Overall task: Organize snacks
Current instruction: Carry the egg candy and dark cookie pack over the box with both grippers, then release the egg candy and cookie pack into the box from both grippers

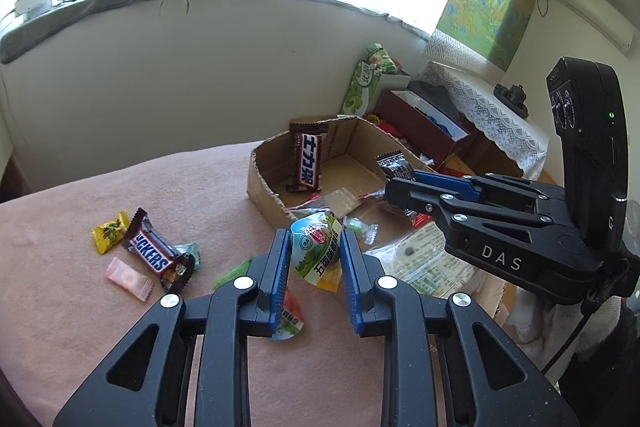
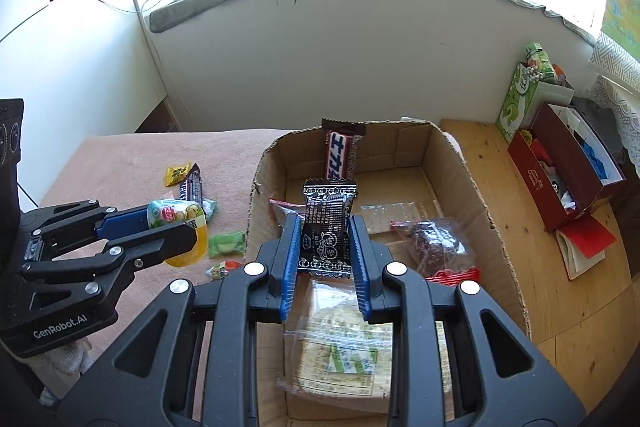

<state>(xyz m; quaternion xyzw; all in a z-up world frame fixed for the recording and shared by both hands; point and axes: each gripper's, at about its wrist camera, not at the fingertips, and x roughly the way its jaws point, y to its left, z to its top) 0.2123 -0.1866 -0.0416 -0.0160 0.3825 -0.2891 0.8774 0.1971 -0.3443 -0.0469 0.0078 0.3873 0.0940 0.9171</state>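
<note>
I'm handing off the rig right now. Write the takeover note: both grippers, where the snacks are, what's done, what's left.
Left gripper: shut on the green-and-yellow snack pouch, held above the pink cloth, just outside the cardboard box.
Right gripper: shut on the black snack packet, held over the box.
Done: chocolate bar leaning on the far wall; several bagged snacks on the box floor.
Left: release both packets into the box, then collect the Snickers bar, yellow candy, pink candy and the small green packets from the cloth.
</note>
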